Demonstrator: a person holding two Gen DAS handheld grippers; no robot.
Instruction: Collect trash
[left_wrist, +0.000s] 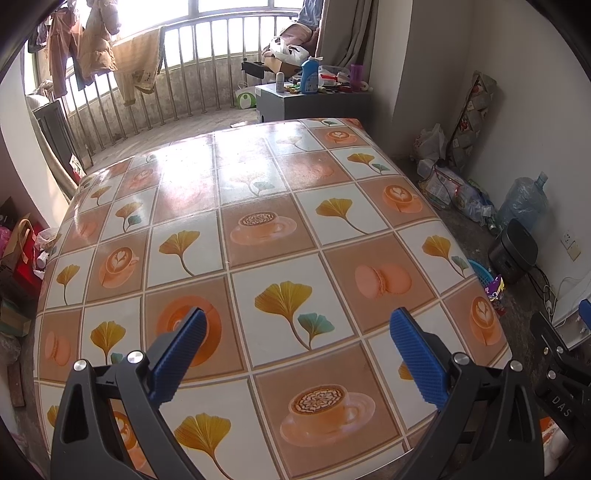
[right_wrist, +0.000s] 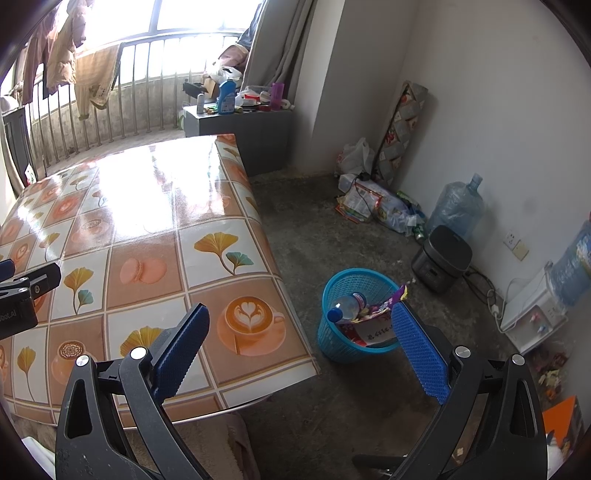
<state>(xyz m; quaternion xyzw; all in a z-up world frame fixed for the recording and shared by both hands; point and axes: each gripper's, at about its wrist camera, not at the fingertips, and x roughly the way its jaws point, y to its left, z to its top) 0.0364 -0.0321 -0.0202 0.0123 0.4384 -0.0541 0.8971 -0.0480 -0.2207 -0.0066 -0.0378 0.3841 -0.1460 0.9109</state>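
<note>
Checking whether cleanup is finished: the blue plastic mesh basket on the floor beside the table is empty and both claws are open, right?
Not quite. The blue plastic mesh basket is not empty: the right wrist view shows a clear plastic bottle with a blue cap and a purple wrapper in it. It stands on the floor beside the table, and the left claw and right claw are open.

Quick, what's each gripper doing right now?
Left gripper: open, holding nothing, over the table.
Right gripper: open, holding nothing.

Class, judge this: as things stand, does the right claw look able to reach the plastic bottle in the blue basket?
Probably yes. The right claw is open and empty, the blue basket has no lid, and the plastic bottle lies on top, with bare floor beside the table.
</note>
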